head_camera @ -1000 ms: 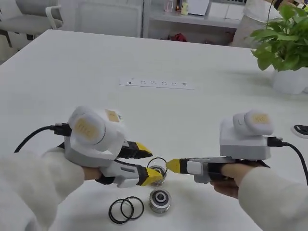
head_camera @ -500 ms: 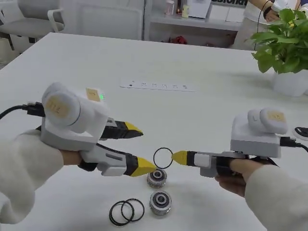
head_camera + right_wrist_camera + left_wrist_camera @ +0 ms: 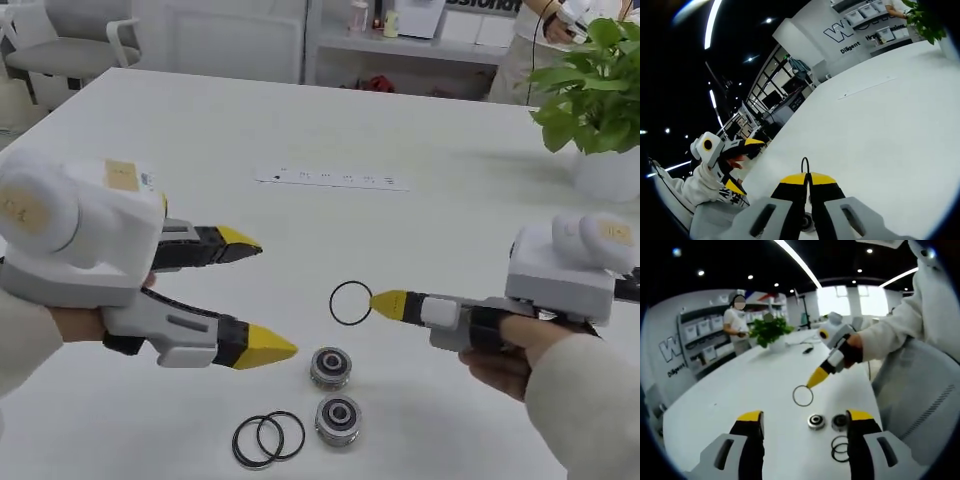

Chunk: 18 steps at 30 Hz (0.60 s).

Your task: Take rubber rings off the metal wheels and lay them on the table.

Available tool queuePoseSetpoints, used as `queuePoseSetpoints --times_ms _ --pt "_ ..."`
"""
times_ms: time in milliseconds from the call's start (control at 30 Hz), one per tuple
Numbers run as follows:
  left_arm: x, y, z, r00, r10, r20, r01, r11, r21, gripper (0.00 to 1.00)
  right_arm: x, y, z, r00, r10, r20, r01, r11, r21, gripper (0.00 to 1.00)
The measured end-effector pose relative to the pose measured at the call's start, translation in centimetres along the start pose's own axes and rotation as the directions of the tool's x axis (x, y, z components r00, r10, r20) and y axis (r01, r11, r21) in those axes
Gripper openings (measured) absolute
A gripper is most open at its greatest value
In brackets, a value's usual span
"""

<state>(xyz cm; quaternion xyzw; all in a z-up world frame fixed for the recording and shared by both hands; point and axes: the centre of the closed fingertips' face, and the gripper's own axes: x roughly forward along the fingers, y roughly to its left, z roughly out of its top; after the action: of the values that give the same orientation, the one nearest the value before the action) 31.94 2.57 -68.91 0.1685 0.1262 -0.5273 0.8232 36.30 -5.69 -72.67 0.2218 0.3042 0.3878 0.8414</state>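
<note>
Here, mid-task: the right gripper (image 3: pixel 380 303), jaws pressed together, pinches one rubber ring (image 3: pixel 331 304) by its edge and holds it in the air above the table (image 3: pixel 200 130), just beyond the nearer pair of metal wheels (image 3: pixel 330 367). The right gripper view confirms the grip: the thin black band rises from between the closed yellow tips. The left gripper (image 3: pixel 255 295) stands with its jaws spread wide and nothing between them, off to the left of the wheels and touching neither.

Step in hand, as judged: this ring is already off its wheel and awaits laying down. The next move calls for lowering the right gripper to a bare patch of table, most naturally beside the loose rings (image 3: pixel 268 438), and parting the jaws only when the ring is low enough to fall flat rather than roll.

Count: metal wheels, two, lying close together, one nearer the person than the other. Rubber rings, three seen: one in the right gripper, two overlapping on the table to the left of the nearer wheel. Whether either wheel yet carries a ring cannot be told at this size
</note>
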Motion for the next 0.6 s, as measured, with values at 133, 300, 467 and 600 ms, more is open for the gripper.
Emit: queuePoseSetpoints --times_ms 133,300,467,600 --pt "-0.9 0.0 0.2 0.9998 0.016 0.012 -0.016 1.0 0.003 0.7 0.1 0.9 -0.3 0.9998 0.017 -0.008 -0.017 1.0 0.012 0.0" --pt "-2.1 -0.4 -0.1 0.9991 0.03 0.03 -0.03 0.999 -0.019 0.72 0.5 2.7 -1.0 0.9966 0.075 -0.035 -0.074 0.997 0.038 0.0" --pt "-3.0 -1.2 -1.2 0.999 0.039 0.022 -0.038 0.999 -0.039 0.73 1.2 3.9 -2.3 0.9904 0.106 -0.089 -0.103 0.994 0.034 0.0" --pt "-3.6 -1.8 -2.4 0.9986 0.051 0.013 -0.05 0.996 -0.074 0.73 1.5 4.3 -3.4 0.9839 0.119 -0.133 -0.116 0.993 0.031 0.0"
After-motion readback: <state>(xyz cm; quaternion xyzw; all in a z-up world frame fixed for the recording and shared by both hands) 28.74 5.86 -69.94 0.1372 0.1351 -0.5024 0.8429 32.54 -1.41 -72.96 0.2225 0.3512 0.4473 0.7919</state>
